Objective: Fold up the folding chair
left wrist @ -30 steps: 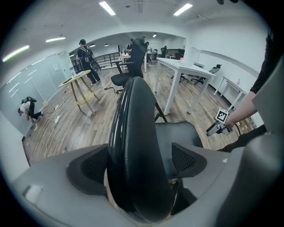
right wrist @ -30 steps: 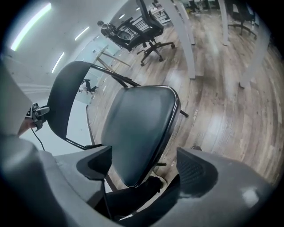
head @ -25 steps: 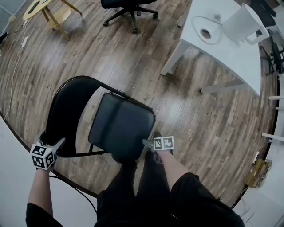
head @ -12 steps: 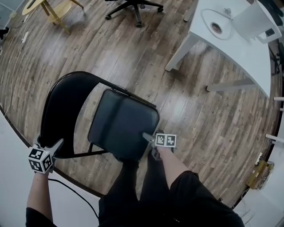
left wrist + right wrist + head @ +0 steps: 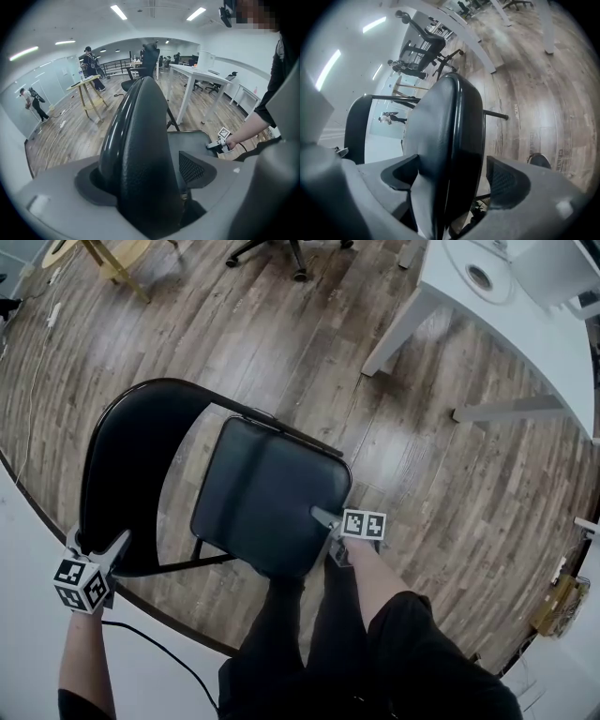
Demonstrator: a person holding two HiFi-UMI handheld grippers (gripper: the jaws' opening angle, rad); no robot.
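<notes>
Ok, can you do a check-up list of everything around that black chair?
Surface: wood floor, with the chair standing on it.
Job's things: folding chair, not folded yet; backrest, seat.
Clutter: nothing seen.
Grippers: left gripper open around the backrest, jaws have just been closing a little; right gripper open around the seat's edge.
Cables: black cable near the left gripper.
Surroundings: white table, wooden stool, office chair.
</notes>
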